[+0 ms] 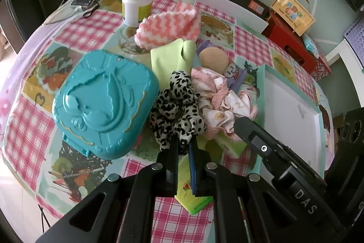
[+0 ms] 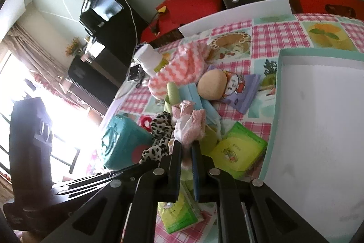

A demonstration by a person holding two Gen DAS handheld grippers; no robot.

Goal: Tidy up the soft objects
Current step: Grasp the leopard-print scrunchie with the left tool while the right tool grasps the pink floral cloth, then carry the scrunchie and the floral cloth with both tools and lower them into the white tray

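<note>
Toward the table's (image 1: 31,126) middle, the left gripper (image 1: 183,142) is pinching the leopard scrunchie (image 1: 177,106), the right gripper (image 2: 187,147) probably pinching the pink scrunchie (image 2: 190,126); both light, floppy, best held by a bunched fold.

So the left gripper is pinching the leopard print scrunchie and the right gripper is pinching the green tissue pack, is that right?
Not quite. The left gripper is indeed shut on the leopard print scrunchie, but the right gripper is pinching the pink and white scrunchie, not the green tissue pack, which lies on the tablecloth beside it. The right wrist view shows this.
</note>
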